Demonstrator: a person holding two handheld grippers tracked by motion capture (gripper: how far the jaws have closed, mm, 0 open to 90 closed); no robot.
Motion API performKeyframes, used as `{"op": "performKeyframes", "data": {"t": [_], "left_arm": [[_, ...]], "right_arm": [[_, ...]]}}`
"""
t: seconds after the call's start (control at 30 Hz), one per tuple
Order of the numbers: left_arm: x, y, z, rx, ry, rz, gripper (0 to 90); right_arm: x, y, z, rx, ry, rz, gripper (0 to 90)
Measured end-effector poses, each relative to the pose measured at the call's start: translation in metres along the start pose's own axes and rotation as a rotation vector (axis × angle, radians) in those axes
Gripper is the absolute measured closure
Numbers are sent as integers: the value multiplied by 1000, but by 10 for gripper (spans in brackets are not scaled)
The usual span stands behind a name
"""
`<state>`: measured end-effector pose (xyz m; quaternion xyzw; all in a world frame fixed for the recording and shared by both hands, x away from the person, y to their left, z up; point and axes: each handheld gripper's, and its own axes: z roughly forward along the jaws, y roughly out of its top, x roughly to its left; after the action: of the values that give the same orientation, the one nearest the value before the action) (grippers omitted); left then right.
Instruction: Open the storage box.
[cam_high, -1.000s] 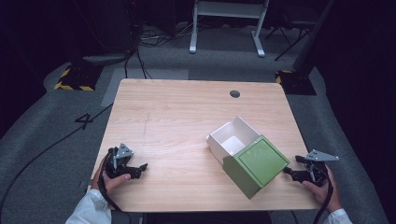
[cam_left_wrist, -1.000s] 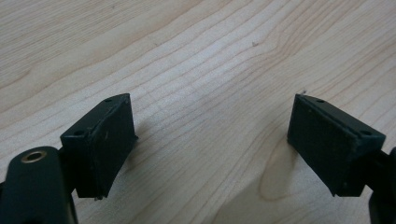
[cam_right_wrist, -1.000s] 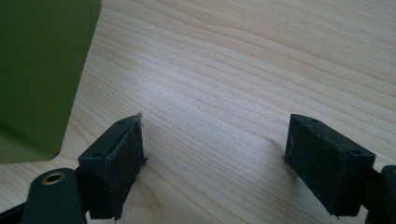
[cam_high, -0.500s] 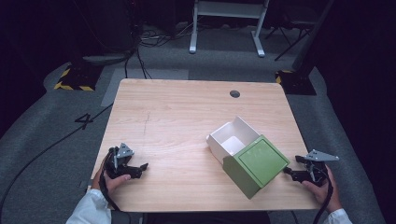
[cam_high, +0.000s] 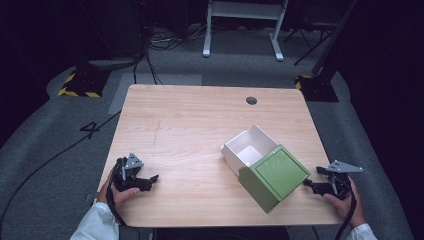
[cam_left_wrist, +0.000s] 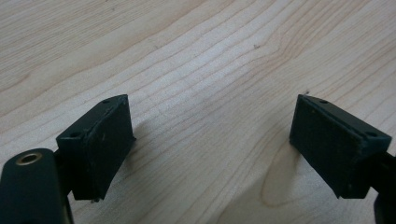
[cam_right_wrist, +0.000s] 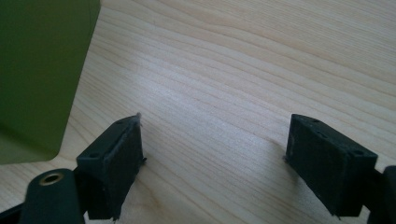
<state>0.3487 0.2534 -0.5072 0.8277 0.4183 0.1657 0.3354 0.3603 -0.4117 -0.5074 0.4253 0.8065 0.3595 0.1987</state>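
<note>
Evenly lit wooden table (cam_high: 200, 130) against dark, dim surroundings; soft shadows, mild sheen on wood, close views slightly blurred.

Pale matt wood-grain surface (cam_high: 190, 130); matt green lid (cam_high: 277, 172) on smooth white box (cam_high: 239, 148); matt black fingers (cam_left_wrist: 100, 144).

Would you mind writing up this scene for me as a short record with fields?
surface: wooden table
box: white box, open, right of the table's centre
lid: green lid, lying askew over the box's near corner
left hand-held gripper: open, nothing between its jaws, near the table's front left edge
right hand-held gripper: open, nothing between its jaws, beside the lid's right edge
</note>
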Motion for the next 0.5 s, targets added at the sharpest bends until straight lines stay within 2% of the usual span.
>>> {"op": "performKeyframes", "data": {"t": [0.5], "left_arm": [[0,0,0,1,0,1,137]], "right_arm": [[0,0,0,1,1,0,188]]}}
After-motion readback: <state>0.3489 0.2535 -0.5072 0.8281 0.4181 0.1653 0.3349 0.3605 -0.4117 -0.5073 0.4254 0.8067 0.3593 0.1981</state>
